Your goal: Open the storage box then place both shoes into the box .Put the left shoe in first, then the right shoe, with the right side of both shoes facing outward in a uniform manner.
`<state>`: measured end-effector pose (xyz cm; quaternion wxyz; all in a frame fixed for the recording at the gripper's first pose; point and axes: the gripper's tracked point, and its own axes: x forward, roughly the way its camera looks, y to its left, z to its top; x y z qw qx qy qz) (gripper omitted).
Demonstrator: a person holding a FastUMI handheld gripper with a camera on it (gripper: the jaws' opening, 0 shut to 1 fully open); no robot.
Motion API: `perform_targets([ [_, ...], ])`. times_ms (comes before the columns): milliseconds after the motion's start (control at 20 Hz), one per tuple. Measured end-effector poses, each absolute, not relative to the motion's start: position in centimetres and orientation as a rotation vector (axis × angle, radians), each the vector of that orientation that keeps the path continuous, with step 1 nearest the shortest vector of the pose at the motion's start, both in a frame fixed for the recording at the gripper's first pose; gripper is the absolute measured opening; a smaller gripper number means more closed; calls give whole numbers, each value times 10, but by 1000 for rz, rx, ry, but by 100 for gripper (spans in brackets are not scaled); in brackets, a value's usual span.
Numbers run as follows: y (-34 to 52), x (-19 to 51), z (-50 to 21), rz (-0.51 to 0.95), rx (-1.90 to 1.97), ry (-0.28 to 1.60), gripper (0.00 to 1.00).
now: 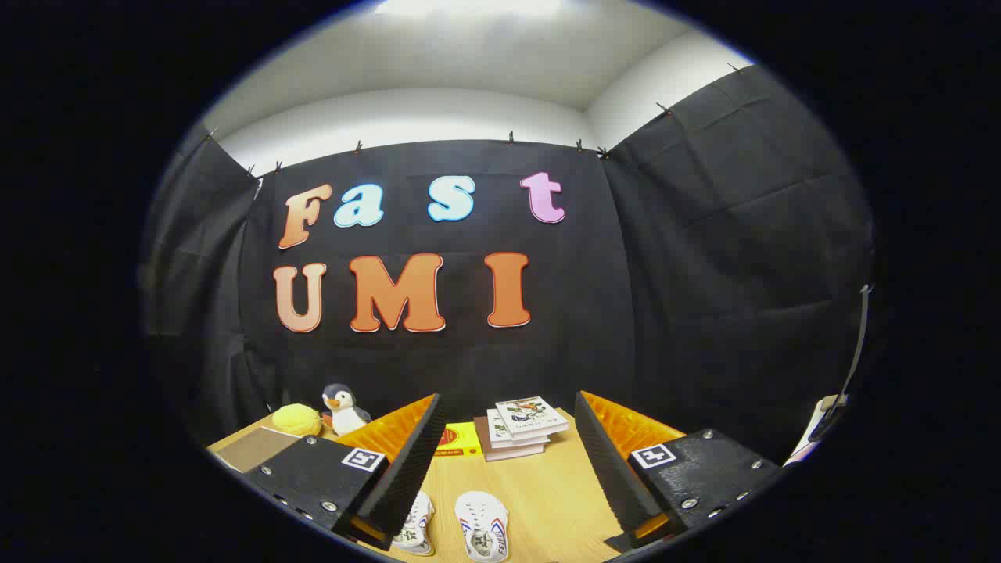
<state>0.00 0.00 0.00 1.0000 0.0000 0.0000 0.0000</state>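
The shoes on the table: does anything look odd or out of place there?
Nothing stands out. Both shoes lie flat on the wooden table, side by side. The tool is open above them, holding nothing. The stacked books look tidy.

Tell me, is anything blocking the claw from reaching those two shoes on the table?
Nothing visible does. The claw is open, and both shoes lie on bare table between its fingers and just below them. The stack of books and the yellow box sit farther back, beyond the shoes.
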Motion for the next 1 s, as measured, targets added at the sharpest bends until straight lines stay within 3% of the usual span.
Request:
perform_targets([
  [1000,22,0,-4,28,-12,42,99],
])
